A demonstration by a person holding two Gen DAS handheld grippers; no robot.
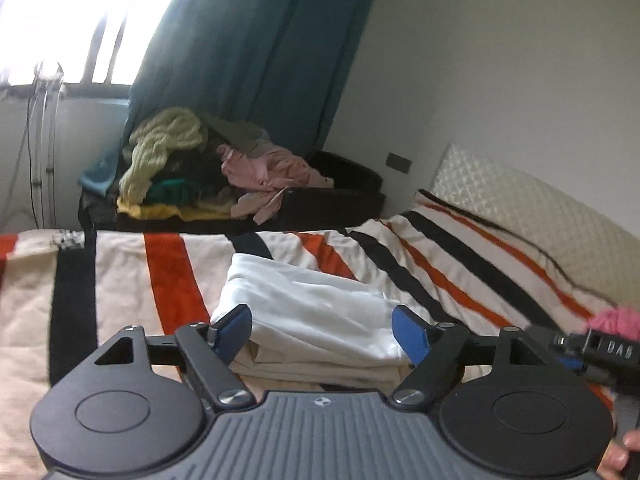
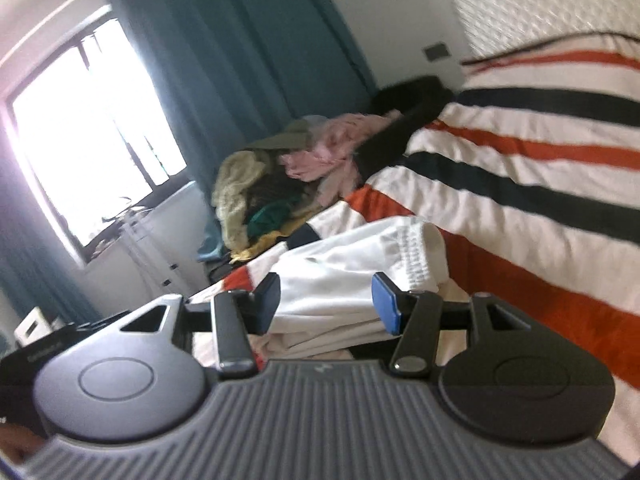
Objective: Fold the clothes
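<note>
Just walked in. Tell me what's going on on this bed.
A person is folding clothes with a handheld claw in each hand. A white garment lies folded on the striped blanket. The left claw and right claw are both open, pointed at its near edge, gripping nothing. A pile of unfolded clothes sits beyond the bed by the teal curtain.

The left gripper has a ribbed grey body, black round discs, black linkage arms with silver screws, and blue fingertip pads. The right gripper looks alike. Bare skin shows beside it.
</note>
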